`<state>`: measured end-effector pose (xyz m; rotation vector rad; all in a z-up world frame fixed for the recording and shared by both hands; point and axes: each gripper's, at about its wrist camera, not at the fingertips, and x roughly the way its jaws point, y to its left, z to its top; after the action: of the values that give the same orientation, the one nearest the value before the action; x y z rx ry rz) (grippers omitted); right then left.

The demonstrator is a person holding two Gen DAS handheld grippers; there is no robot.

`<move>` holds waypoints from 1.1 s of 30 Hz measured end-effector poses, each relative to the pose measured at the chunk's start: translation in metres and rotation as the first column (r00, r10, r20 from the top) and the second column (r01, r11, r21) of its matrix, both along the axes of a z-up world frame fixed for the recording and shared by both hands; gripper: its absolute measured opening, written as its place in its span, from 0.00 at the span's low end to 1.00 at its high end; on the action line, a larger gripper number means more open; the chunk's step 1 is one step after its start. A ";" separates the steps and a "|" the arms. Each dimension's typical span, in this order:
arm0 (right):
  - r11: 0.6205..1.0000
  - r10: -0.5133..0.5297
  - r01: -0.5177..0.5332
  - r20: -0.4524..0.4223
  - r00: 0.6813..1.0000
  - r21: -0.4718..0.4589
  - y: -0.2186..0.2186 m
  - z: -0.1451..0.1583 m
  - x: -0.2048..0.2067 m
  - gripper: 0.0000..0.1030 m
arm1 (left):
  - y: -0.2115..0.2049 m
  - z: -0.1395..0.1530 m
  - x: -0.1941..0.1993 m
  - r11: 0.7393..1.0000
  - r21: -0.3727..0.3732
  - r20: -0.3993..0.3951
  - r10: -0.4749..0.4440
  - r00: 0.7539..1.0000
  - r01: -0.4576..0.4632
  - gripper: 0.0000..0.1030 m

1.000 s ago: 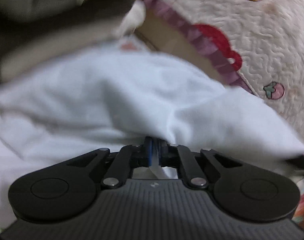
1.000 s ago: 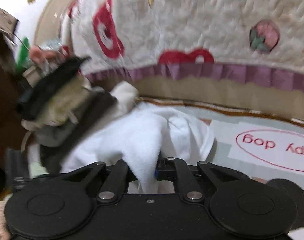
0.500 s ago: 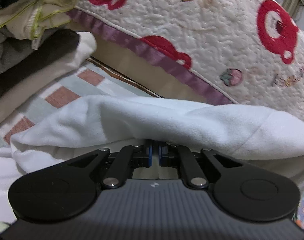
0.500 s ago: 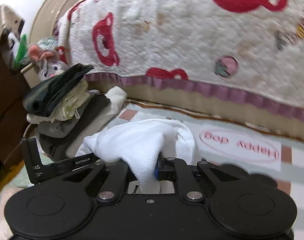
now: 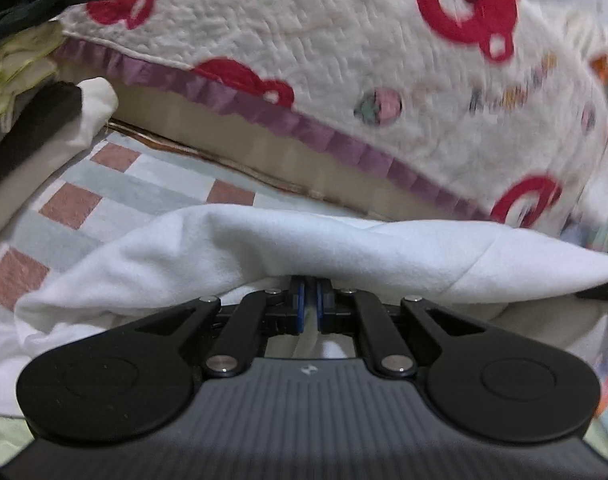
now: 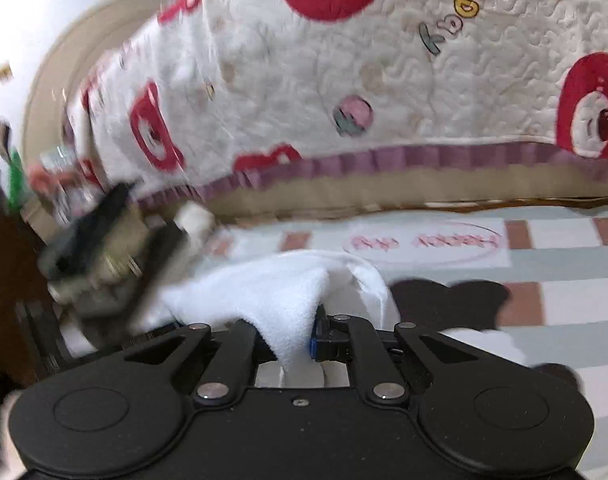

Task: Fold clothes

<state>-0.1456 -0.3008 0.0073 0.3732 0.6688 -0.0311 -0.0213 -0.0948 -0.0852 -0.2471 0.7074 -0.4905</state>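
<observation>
Left gripper [image 5: 308, 307] and right gripper [image 6: 299, 340] each pinch the soft white fleece garment [image 5: 344, 248], which drapes limply beyond the fingers (light, best held at edges).

This was a home, pretty clearly a bedroom. A bed ran across the back with a quilted cream bedspread [image 6: 304, 92] covered in red bear faces and little strawberries, edged with a purple ruffle [image 5: 287, 120]. In front of it the floor had a checked mat [image 5: 115, 184] in pale green, white and pink squares with a printed oval logo [image 6: 424, 242]. A stack of folded clothes [image 5: 27, 92] sat off to the side near the bed.
</observation>
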 end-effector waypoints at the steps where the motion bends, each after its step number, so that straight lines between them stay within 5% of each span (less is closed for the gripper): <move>1: 0.998 0.023 -0.024 -0.027 0.999 -0.053 0.004 -0.004 -0.001 0.09 | -0.003 -0.003 0.001 1.000 0.001 -0.017 -0.001 1.000 0.001 0.05; 4: 0.989 0.068 -0.074 -0.055 0.996 -0.126 0.008 -0.019 -0.007 0.09 | -0.010 -0.011 0.000 1.000 0.029 -0.029 -0.011 1.000 0.011 0.05; 12: 0.994 0.061 -0.068 -0.076 0.995 -0.081 -0.022 -0.074 0.000 0.11 | -0.013 -0.027 0.007 0.998 0.053 -0.079 -0.024 0.997 0.029 0.05; 19: 0.996 0.016 -0.023 -0.083 0.996 -0.082 -0.044 -0.092 0.009 0.12 | -0.015 -0.042 0.012 0.995 0.085 -0.098 -0.040 0.994 0.048 0.08; 22: 0.990 0.028 -0.038 -0.076 0.997 -0.136 -0.042 -0.088 0.010 0.11 | -0.014 -0.050 0.012 0.993 0.115 -0.085 -0.026 0.996 0.035 0.08; 25: 0.981 0.063 -0.072 -0.053 0.997 -0.181 -0.039 -0.071 0.018 0.11 | -0.005 -0.053 0.013 0.994 0.106 -0.100 0.008 0.995 0.003 0.17; 29: 0.967 0.086 -0.087 -0.016 0.996 -0.239 -0.034 -0.043 0.028 0.10 | 0.009 -0.054 0.015 0.995 0.083 -0.113 0.058 0.992 -0.049 0.43; 33: 0.950 0.080 -0.075 0.005 0.997 -0.304 -0.029 -0.018 0.036 0.10 | 0.017 -0.057 0.019 0.995 0.059 -0.188 0.088 0.978 -0.078 0.47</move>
<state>-0.1094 -0.3303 -0.0108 0.0503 0.6496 -0.0555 -0.0023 -0.0780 -0.1426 -0.2766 0.8912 -0.3712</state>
